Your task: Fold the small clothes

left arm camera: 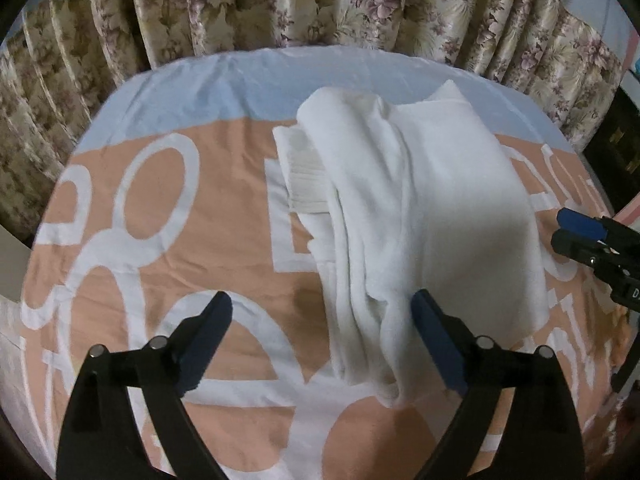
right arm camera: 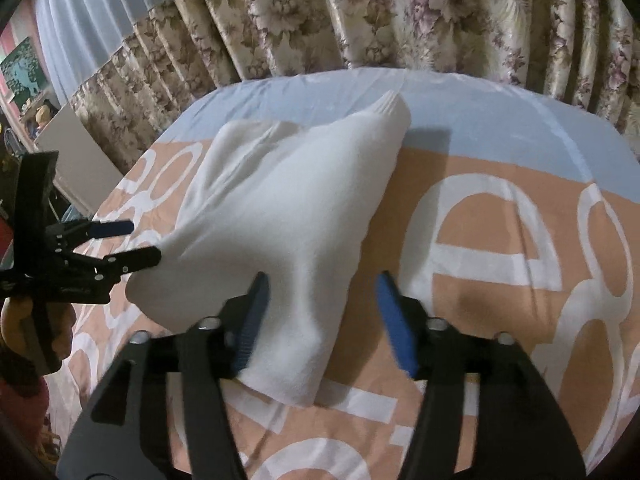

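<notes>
Both grippers, left point(left arm camera: 322, 338) and right point(right arm camera: 320, 316), stand released over the white garment point(left arm camera: 420, 208) on the printed bedsheet point(left arm camera: 160, 240); folded over lengthwise, seemingly one more fold left.

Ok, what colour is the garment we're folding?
Plain white garment with no print, clearest in the left wrist view, where a ribbed cuff shows too.

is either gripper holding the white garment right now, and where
Nothing is held: both the left hand-held gripper and right hand-held gripper stand open over the white garment.
</notes>
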The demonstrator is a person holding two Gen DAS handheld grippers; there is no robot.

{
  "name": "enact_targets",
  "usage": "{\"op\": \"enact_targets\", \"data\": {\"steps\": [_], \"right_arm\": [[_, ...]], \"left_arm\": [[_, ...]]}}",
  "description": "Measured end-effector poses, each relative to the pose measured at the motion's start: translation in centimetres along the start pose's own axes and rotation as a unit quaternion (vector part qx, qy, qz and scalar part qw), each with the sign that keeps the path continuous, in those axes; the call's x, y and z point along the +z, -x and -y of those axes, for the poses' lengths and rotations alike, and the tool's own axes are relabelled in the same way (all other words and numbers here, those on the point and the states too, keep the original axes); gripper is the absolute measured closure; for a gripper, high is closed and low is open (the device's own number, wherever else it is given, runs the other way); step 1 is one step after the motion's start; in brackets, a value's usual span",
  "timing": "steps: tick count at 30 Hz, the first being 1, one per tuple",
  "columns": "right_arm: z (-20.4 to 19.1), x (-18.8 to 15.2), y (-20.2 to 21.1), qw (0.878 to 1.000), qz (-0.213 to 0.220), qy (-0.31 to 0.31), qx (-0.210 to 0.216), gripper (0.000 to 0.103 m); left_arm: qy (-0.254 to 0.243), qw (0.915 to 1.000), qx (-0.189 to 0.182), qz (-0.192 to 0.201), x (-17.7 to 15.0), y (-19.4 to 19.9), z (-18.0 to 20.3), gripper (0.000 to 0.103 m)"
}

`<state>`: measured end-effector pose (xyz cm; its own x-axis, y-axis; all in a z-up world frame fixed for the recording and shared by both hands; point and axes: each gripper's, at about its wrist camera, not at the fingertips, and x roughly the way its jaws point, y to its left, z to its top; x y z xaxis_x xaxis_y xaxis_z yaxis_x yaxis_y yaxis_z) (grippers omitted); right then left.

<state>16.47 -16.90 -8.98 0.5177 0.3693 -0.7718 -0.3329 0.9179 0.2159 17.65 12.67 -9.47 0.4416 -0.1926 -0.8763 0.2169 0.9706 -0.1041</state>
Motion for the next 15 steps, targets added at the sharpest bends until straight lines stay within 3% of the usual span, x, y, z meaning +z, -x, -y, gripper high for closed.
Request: {"op": "enact_targets", "data": {"steps": [1, 3, 15], "right_arm": [[0.2, 0.1, 0.0, 1.0, 0.003, -0.005, -0.001, 0.026], [0.8, 0.2, -0.3, 1.0, 0.003, -0.02, -0.001, 0.021], [2.1, -0.3, -1.4, 0.999, -0.01, -0.05, 0.003, 0.021]], "left_arm": [[0.002, 1.0, -0.006, -0.003, 0.1, -0.2, 0.0, 0.011], [0.005, 0.9997, -0.022, -0.01, 0.3, -0.8, 0.2, 0.011], [0.006, 0.9988, -0.043, -0.024, 3.0, -3.6, 0.3, 0.011]]}}
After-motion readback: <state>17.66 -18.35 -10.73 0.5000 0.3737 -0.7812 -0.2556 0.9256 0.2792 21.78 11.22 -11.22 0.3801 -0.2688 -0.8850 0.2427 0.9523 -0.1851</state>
